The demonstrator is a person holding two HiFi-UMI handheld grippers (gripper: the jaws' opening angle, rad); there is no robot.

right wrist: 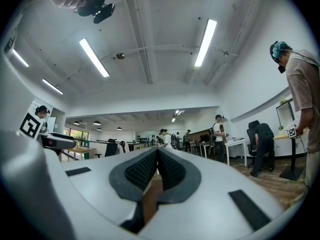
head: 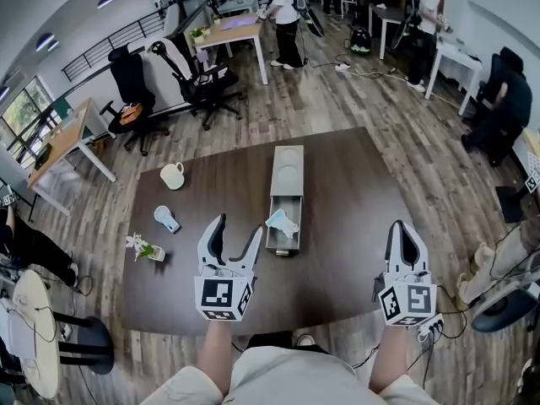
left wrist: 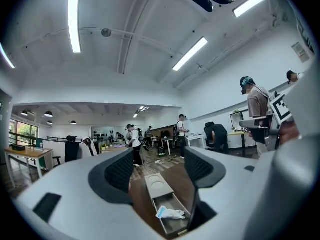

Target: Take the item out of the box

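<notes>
The long grey box (head: 287, 165) lay in the middle of the dark brown wooden table (head: 350, 218). Its drawer was pulled out toward the person. The crumpled white and pale blue packet (head: 282, 222) sat inside the open drawer, near the front end. Nothing was holding it yet.

The left gripper (head: 239, 226) was just beside the drawer, on its left side. Its fingers were spread wide with nothing between them. The right gripper (head: 403, 226) was well apart from the box, near the right side of the table. Its fingers were pressed together and held nothing.

The left gripper looked like the best one for the job, since it was closest and ready to grab. It would need to slide a little to the right, until it was over the packet. Then it should go down with its fingers kept wide, one on each side of the packet. The drawer looked narrow, so the fingers should stay clear of its walls.

The packet looked soft and light, so a gentle pinch on its puffy middle should be enough. It should then go straight up, so it would not catch on the drawer's edge. The box might slide if bumped, so slow moves would help.

The white mug (head: 172, 175) stood well off to the left, out of the way.
</notes>
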